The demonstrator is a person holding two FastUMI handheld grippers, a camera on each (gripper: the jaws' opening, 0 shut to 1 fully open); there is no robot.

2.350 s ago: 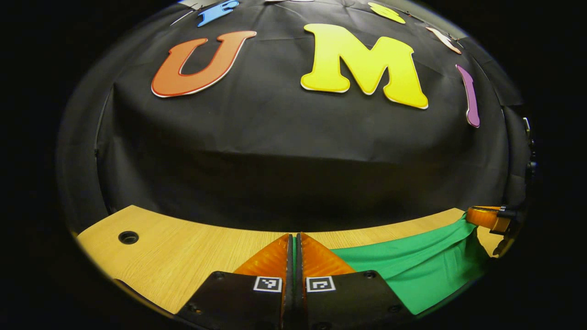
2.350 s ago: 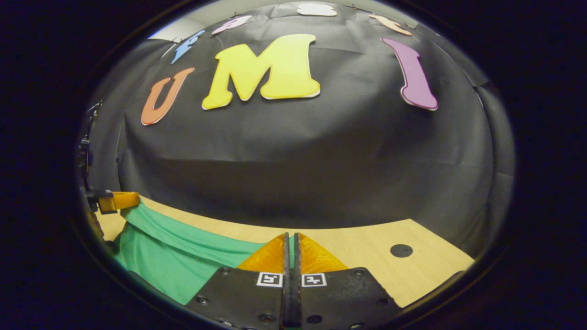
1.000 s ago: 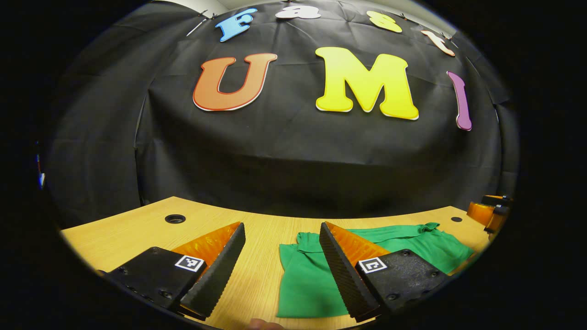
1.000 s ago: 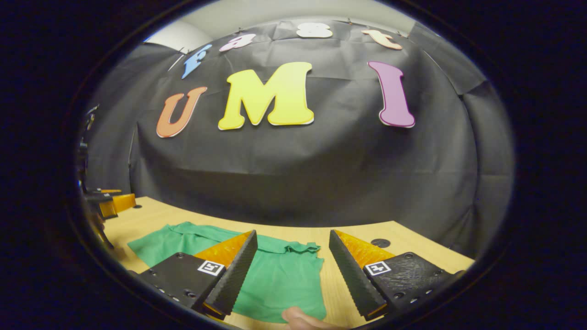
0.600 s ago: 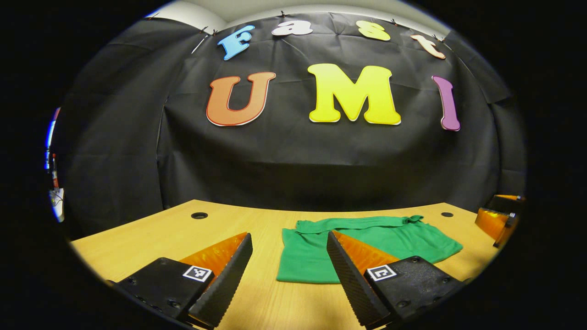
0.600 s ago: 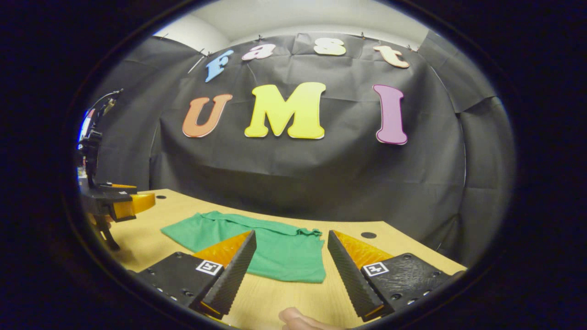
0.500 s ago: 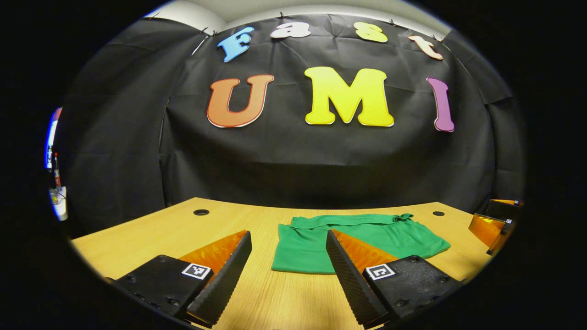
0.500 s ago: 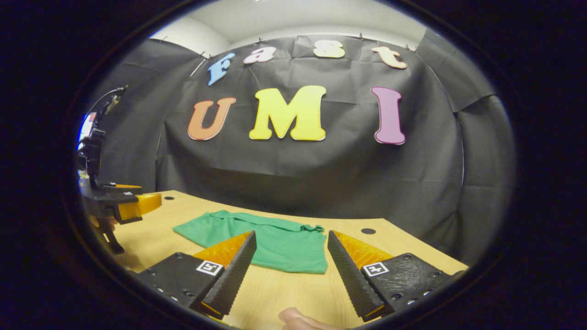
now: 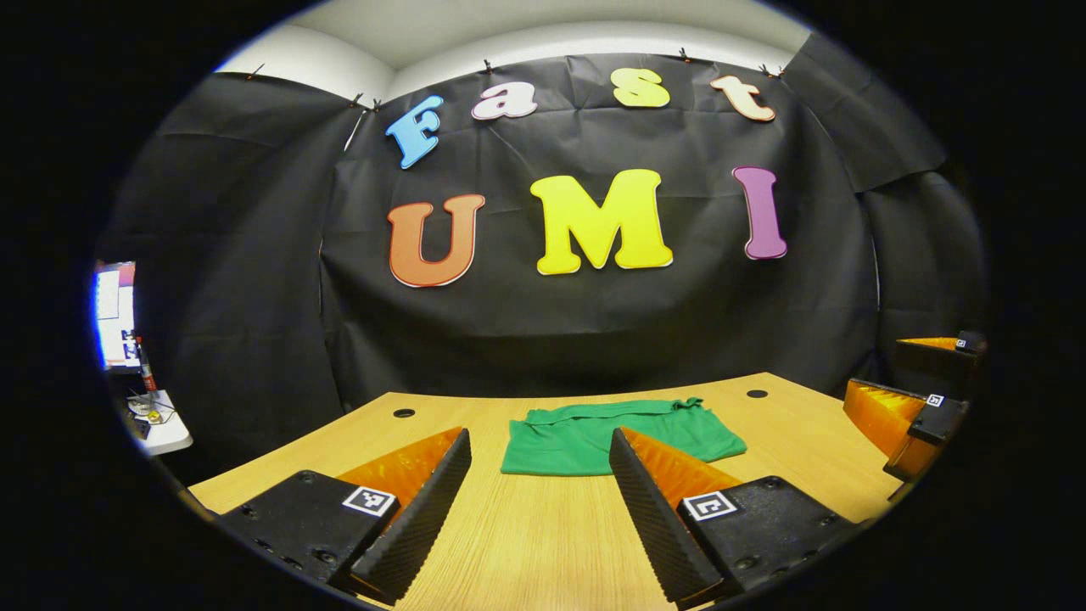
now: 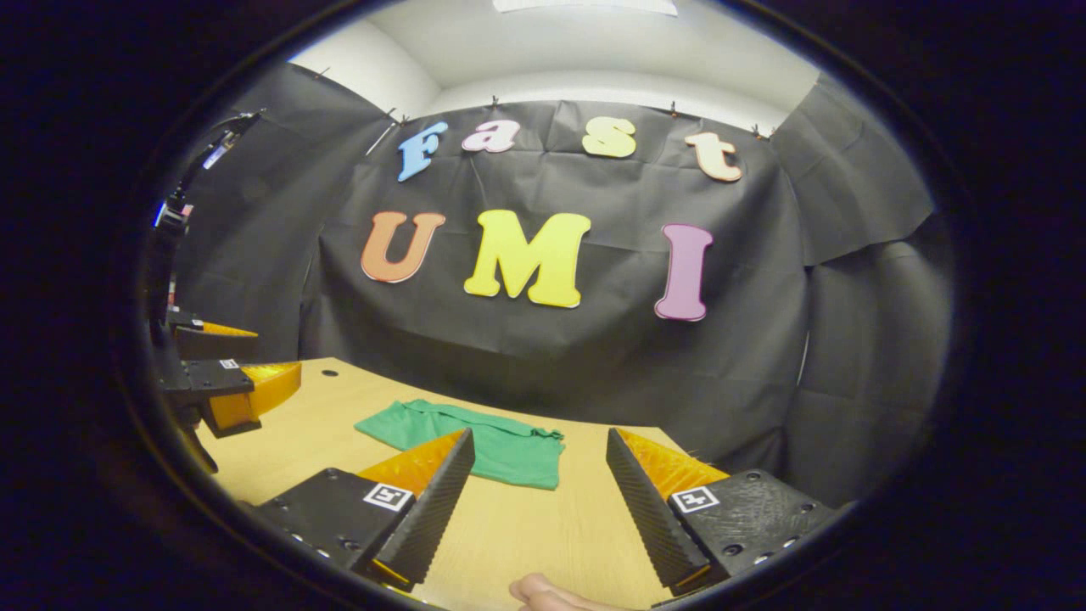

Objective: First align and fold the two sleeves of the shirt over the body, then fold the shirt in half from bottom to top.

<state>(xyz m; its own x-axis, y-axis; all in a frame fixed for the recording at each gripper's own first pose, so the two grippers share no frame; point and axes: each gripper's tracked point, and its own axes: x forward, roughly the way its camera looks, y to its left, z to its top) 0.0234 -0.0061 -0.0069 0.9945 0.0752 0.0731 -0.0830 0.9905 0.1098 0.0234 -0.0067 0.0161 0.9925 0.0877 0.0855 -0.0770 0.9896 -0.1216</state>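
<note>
Green folded cotton shirt (image 9: 618,434) flat on the pale wooden table (image 9: 543,543), ahead of both wide-open empty tools, long axis crosswise, just right of left gripper (image 9: 540,501), left of right gripper (image 10: 538,496), about equally near.

My left gripper (image 9: 536,492) has its fingers spread wide, gripping nothing. My right gripper (image 10: 536,492) is likewise spread wide and empty.

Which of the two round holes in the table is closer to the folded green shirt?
The right-hand hole, just past the shirt's far right corner; the left-hand hole sits farther off across bare table.
</note>
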